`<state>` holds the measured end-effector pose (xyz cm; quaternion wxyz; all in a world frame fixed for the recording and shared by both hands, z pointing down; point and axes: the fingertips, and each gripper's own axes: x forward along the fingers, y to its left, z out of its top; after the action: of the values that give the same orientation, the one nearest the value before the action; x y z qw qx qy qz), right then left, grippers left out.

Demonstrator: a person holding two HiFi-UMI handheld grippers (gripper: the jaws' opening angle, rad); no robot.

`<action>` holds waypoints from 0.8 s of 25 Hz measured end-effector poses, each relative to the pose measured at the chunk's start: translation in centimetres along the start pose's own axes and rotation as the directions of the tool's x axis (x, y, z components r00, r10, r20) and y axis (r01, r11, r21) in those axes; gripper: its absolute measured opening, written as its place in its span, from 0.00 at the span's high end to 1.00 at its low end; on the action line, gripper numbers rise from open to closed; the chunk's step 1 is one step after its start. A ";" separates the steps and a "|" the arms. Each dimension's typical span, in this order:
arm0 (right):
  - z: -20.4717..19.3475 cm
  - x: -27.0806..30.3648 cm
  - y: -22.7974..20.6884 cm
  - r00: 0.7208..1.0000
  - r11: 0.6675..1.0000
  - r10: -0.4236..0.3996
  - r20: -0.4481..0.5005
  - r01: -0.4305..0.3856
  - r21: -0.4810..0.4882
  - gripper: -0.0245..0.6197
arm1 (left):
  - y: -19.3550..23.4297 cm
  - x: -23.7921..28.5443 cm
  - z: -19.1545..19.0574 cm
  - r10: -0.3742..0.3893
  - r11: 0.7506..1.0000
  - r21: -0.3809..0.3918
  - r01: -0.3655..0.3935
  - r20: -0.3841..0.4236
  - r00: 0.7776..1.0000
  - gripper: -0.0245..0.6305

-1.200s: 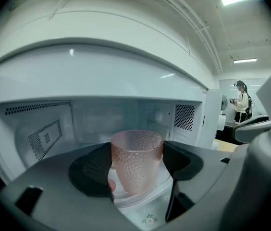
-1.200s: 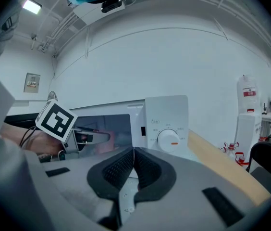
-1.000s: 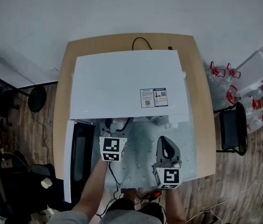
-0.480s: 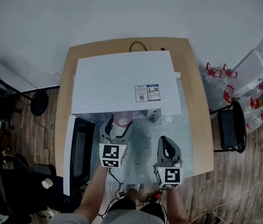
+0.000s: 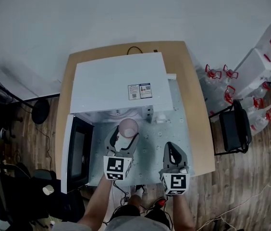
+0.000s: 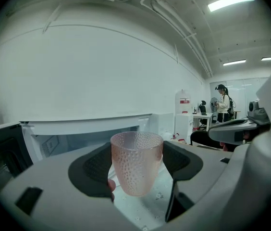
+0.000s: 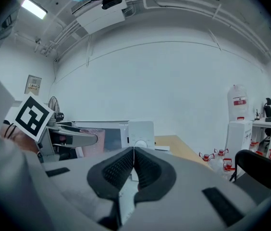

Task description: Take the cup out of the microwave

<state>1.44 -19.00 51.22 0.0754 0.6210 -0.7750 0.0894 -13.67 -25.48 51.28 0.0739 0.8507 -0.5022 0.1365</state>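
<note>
Jaws of left gripper (image 6: 136,165) clamped on both sides of upright pink dimpled cup (image 6: 136,155). Sits out in front of white microwave (image 5: 118,85), open cavity just behind, door (image 5: 78,153) swung wide to the left. Right gripper (image 7: 133,165) alongside, pressed fully together on nothing, above patterned mat (image 5: 150,150) on wooden table (image 5: 200,129).

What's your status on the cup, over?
Left gripper shut on the pink cup, upright. Right gripper shut, empty. Cup outside the microwave, over the table in front of it; door open at left. Nothing in the way.
</note>
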 end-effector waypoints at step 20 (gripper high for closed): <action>-1.1 -12.6 -11.6 0.968 0.967 -0.251 -0.003 0.251 0.031 0.93 | -16.6 -0.6 1.2 -0.236 0.971 0.056 0.234 0.020 0.972 0.43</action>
<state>15.52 -9.23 49.89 0.0761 0.7154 -0.6886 0.0908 0.76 -17.28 50.12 0.0602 0.9076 -0.3951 0.1287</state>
